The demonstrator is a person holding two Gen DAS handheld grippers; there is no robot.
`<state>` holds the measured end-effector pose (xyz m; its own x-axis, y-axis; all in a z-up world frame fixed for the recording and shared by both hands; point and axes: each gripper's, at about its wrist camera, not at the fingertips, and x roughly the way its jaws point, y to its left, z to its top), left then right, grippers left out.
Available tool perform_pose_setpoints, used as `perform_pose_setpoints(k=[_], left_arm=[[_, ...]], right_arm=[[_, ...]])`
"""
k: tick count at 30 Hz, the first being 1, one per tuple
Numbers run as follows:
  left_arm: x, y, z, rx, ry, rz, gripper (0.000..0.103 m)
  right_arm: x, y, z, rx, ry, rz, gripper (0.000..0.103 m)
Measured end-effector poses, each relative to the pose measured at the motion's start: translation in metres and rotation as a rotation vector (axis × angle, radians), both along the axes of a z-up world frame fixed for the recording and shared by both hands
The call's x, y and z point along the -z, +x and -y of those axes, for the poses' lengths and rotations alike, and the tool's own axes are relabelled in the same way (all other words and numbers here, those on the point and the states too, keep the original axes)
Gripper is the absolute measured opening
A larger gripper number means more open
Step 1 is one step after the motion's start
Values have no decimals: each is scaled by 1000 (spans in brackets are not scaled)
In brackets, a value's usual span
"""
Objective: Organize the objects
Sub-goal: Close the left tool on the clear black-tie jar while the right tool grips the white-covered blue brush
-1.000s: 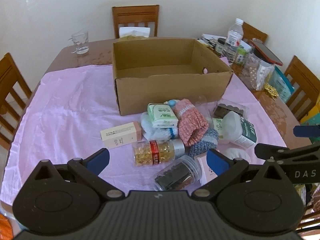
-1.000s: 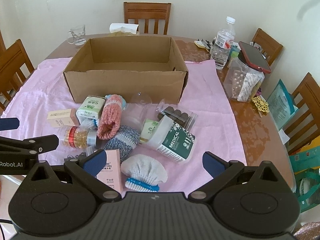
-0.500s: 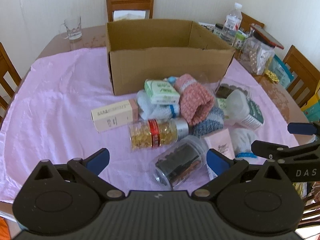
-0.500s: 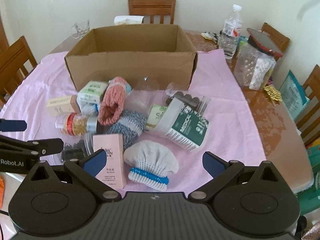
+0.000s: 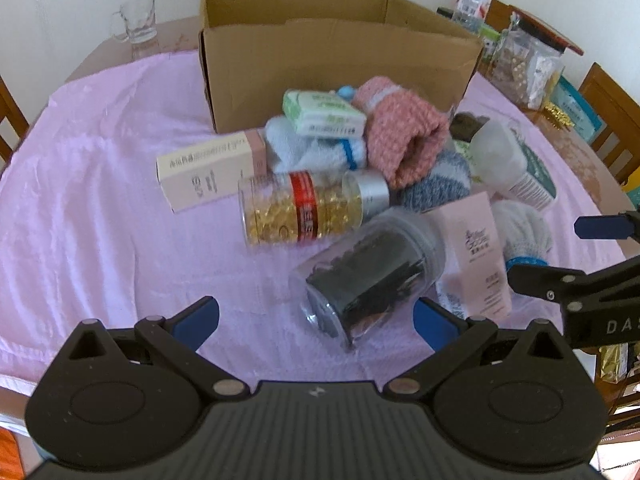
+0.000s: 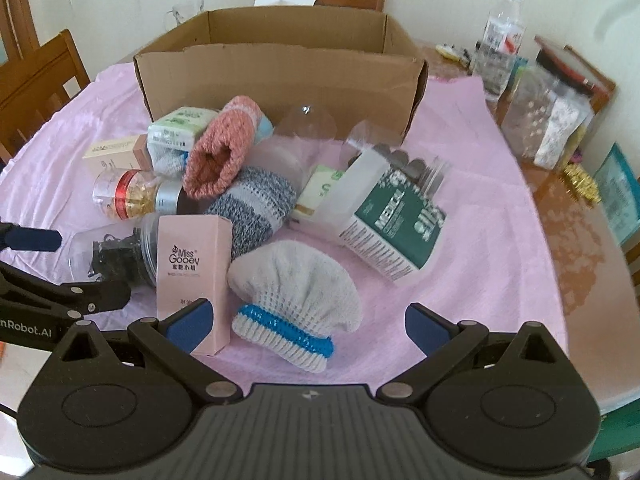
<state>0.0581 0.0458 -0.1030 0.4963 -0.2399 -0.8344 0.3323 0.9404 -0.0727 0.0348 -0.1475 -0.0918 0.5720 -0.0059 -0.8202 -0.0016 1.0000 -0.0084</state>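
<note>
An open cardboard box (image 5: 340, 64) (image 6: 280, 76) stands on a pink cloth, with a pile of loose items in front of it. My left gripper (image 5: 316, 316) is open, just short of a clear jar of dark pieces (image 5: 372, 276) lying on its side. Behind that jar lies a jar of golden capsules (image 5: 308, 208). My right gripper (image 6: 306, 322) is open, its fingers on either side of a white knit glove with a blue cuff (image 6: 296, 296). A pink carton (image 6: 194, 276) stands by its left finger. A green MEDICAL tub (image 6: 388, 220) lies further back.
Pink and grey rolled socks (image 6: 224, 160), a green tissue pack (image 5: 324, 114) and a long pink box (image 5: 208, 168) fill the pile. A glass mug (image 5: 138, 24), a water bottle (image 6: 500, 36) and a clear canister (image 6: 552, 116) stand around the table. Wooden chairs ring it.
Both grippers have moved forward and down toward the pile; the dark jar and the white glove now sit much closer to the fingers. Nothing was grasped.
</note>
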Motion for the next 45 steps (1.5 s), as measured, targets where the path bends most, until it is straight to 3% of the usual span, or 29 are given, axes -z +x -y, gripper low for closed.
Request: perform_pose_setpoints(k=[10, 18, 25, 32, 36, 45], left_arm=[[10, 6, -6, -34, 42, -9, 103], [18, 10, -24, -92, 101, -19, 103], [5, 3, -27, -66, 13, -51, 102], [-7, 7, -1, -4, -49, 0, 102], [1, 10, 15, -9, -33, 3, 103], [8, 16, 6, -84, 4, -17, 103]], right_arm=[[10, 7, 13, 3, 81, -8, 103], [15, 4, 25, 22, 64, -38, 103], [15, 10, 17, -12, 29, -42, 103], [16, 18, 9, -70, -3, -45, 103], [16, 20, 9, -94, 2, -48, 103], [28, 24, 7, -105, 17, -78, 103]])
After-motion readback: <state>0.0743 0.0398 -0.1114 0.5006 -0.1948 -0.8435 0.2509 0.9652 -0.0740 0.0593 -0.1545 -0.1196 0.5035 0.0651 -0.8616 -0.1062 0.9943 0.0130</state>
